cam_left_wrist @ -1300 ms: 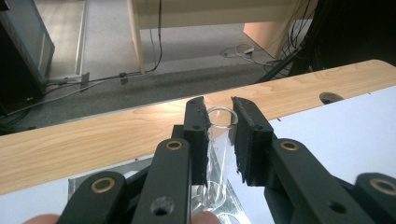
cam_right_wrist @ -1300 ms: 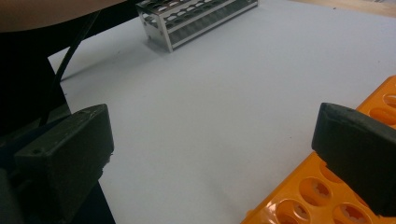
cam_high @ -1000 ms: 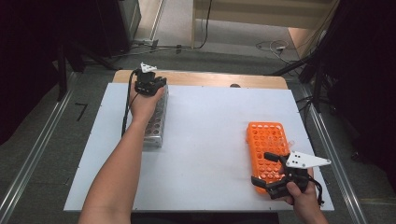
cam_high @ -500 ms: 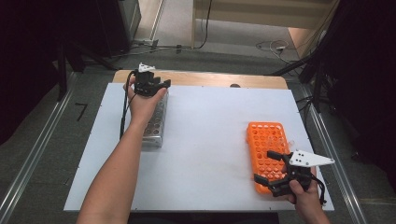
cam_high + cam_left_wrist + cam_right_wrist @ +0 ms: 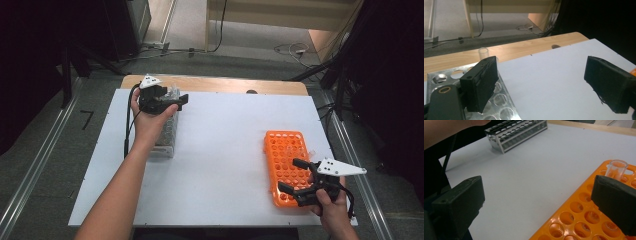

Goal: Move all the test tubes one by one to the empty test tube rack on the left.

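A metal tube rack (image 5: pixel 167 136) lies at the table's left, under the person's left hand. My left gripper (image 5: pixel 176 102) hovers open above its far end, jaws pointing right. In the left gripper view, the left gripper (image 5: pixel 544 85) is empty above the metal rack (image 5: pixel 499 100), and one clear tube (image 5: pixel 483 53) stands at the rack's far corner. An orange tube rack (image 5: pixel 284 150) lies at the right. My right gripper (image 5: pixel 288 174) is open over its near end. In the right gripper view, the right gripper (image 5: pixel 537 205) spans the orange rack's (image 5: pixel 579 220) edge, with a clear tube (image 5: pixel 615 168) standing just beyond the right jaw.
The white table top (image 5: pixel 225 145) stretches between the two racks, with a wooden strip (image 5: pixel 225 85) along its far edge. The metal rack (image 5: pixel 516 133) shows far off in the right gripper view. Cables lie on the floor behind the table.
My left gripper has turned its jaws rightward over the metal rack's far end and drifted slightly nearer. The right gripper has barely moved.
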`<state>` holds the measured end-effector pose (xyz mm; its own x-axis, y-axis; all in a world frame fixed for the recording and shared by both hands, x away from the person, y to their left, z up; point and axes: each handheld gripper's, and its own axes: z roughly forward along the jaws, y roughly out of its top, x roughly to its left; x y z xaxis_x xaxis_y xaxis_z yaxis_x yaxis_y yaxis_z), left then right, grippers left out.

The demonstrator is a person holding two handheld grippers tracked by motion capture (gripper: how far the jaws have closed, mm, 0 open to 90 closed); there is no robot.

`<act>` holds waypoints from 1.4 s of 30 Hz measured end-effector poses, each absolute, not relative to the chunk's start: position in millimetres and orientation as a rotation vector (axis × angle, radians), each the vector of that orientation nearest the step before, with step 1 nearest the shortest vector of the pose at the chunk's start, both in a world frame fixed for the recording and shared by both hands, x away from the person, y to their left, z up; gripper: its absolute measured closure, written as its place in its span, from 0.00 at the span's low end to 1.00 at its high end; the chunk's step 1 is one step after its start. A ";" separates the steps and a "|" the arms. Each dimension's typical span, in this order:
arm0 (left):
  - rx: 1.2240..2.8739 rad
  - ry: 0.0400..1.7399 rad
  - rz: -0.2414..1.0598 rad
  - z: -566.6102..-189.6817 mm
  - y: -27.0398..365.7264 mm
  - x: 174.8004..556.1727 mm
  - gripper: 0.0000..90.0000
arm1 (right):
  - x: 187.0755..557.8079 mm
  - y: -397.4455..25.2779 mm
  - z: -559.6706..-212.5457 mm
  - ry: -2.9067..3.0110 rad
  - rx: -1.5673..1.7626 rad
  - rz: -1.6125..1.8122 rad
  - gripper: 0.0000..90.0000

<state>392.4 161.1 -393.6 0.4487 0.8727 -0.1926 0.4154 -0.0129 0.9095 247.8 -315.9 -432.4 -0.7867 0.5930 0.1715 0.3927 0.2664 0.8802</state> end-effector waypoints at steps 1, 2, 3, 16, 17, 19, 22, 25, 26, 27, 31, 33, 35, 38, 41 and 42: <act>1.623 1.134 0.529 -393.4 160.1 387.6 0.12 | 248.2 -316.4 -432.4 2.339 0.926 1.535 0.00; 1.623 1.130 0.529 -393.3 158.7 383.1 0.12 | 248.7 -316.8 -432.6 2.338 0.926 1.533 0.00; 1.631 1.123 0.530 -393.4 157.4 378.7 0.12 | 249.0 -317.5 -432.8 2.338 0.926 1.530 0.00; 1.615 1.055 0.543 -395.9 149.3 315.7 0.11 | 252.6 -329.5 -432.3 2.305 0.962 1.513 0.00; 1.611 1.051 0.542 -396.2 149.4 310.5 0.11 | 252.6 -331.2 -431.9 2.303 0.968 1.510 0.00; 1.609 1.045 0.556 -396.9 148.8 300.4 0.11 | 253.2 -334.8 -431.3 2.292 0.975 1.509 0.00; 1.624 1.030 0.567 -398.1 148.0 287.4 0.11 | 253.8 -340.1 -430.6 2.276 0.987 1.504 0.00; 1.623 1.023 0.561 -399.6 146.8 275.3 0.11 | 254.8 -345.1 -430.8 2.266 1.005 1.495 0.00; 1.628 1.016 0.560 -400.0 146.3 271.6 0.11 | 255.2 -346.9 -431.0 2.264 1.012 1.491 0.00; 1.628 1.010 0.562 -400.7 145.3 268.0 0.11 | 256.2 -348.6 -431.6 2.260 1.012 1.490 0.00; 1.631 0.993 0.543 -404.6 140.6 254.1 0.11 | 258.8 -356.6 -433.5 2.243 1.041 1.468 0.00; 1.635 0.984 0.537 -406.9 138.3 248.2 0.11 | 259.8 -361.6 -434.2 2.232 1.059 1.463 0.00; 1.644 0.976 0.527 -408.2 136.3 243.3 0.11 | 261.3 -367.1 -435.0 2.221 1.077 1.461 0.00; 1.644 0.977 0.519 -410.8 134.7 236.4 0.11 | 264.2 -374.9 -436.9 2.204 1.110 1.454 0.00; 1.647 0.971 0.501 -414.8 132.9 230.5 0.11 | 268.1 -380.0 -439.7 2.190 1.142 1.439 0.02; 1.648 0.969 0.500 -415.9 132.2 228.7 0.11 | 269.8 -381.1 -441.2 2.185 1.160 1.428 0.03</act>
